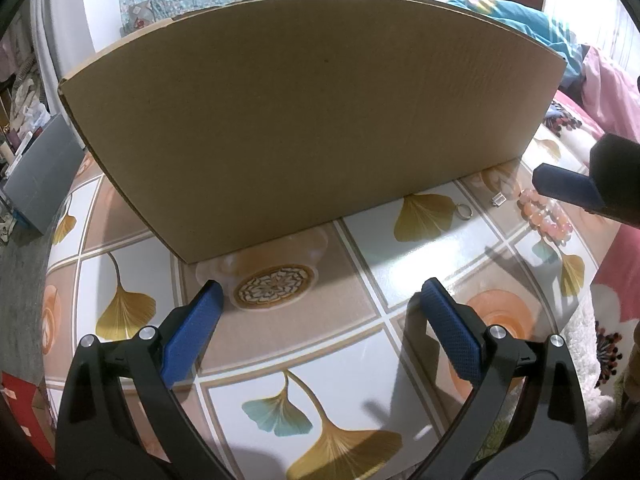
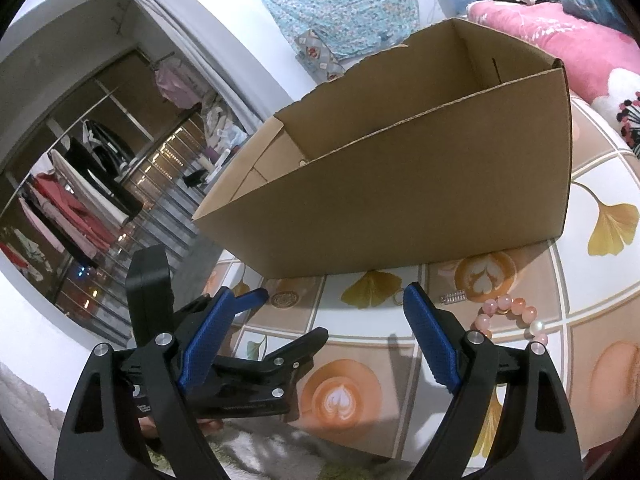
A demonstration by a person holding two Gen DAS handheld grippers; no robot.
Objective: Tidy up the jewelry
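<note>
Cardboard filled the far side of my view: a large open-topped brown cardboard box (image 2: 400,184) stood on the ginkgo-leaf patterned tablecloth (image 1: 360,344), blocking what lay behind. Near its right corner lay a pink beaded bracelet (image 2: 508,314), a thin metal ring (image 1: 463,212) and a small silver clasp (image 1: 499,199). My left gripper (image 1: 320,300) and right gripper (image 2: 336,304) both gaped wide, holding nothing.

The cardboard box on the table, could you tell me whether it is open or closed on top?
Open: the right wrist view looks over the cardboard box rim at bare inner walls.
</note>
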